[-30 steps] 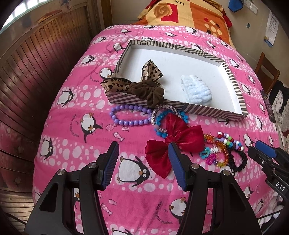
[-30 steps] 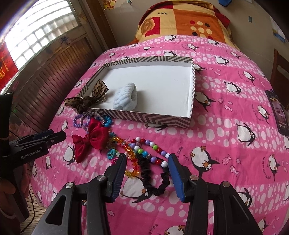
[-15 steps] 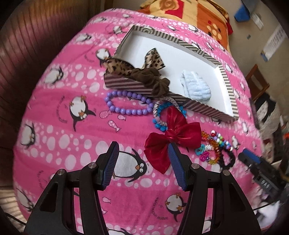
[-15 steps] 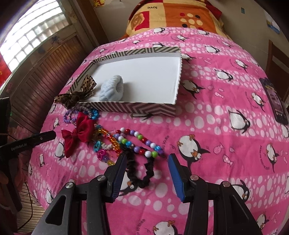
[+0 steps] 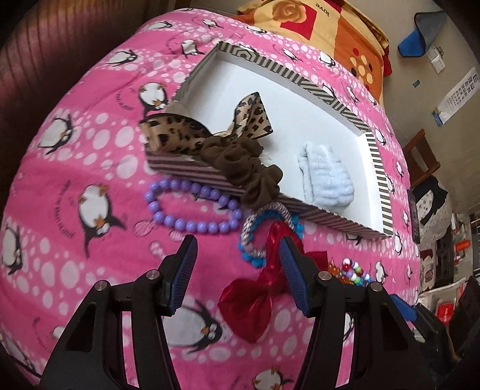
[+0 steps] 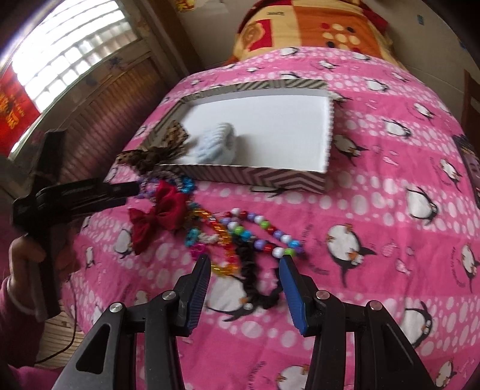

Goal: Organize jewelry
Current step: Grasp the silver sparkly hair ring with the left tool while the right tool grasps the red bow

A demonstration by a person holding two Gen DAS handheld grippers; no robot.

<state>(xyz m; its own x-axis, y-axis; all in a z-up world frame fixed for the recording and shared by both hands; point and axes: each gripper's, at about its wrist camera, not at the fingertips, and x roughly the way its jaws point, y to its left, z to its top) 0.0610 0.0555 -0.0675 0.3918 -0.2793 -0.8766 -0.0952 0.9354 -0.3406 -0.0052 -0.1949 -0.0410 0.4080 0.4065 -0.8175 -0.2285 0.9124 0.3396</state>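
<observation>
A striped tray (image 5: 378, 168) (image 6: 270, 177) lies on the pink penguin blanket. In it sits a pale blue scrunchie (image 5: 327, 177) (image 6: 216, 144). A leopard bow with brown scrunchie (image 5: 228, 141) hangs over the tray's near wall. In front lie a purple bead bracelet (image 5: 192, 207), a blue and silver bracelet pair (image 5: 258, 228), a red bow (image 5: 258, 297) (image 6: 159, 216), colourful bead strings (image 6: 258, 228) and a black scrunchie (image 6: 255, 279). My left gripper (image 5: 237, 255) is open just before the red bow. My right gripper (image 6: 243, 270) is open over the black scrunchie.
A phone (image 6: 471, 159) lies on the blanket at the right. An orange pillow (image 5: 330, 27) sits at the bed's head. A wooden wall (image 6: 99, 120) runs along the left, and a chair (image 5: 420, 156) stands to the right of the bed.
My left gripper moved forward toward the red bow and bracelets. My right gripper moved forward over the black scrunchie. Both stayed open.
</observation>
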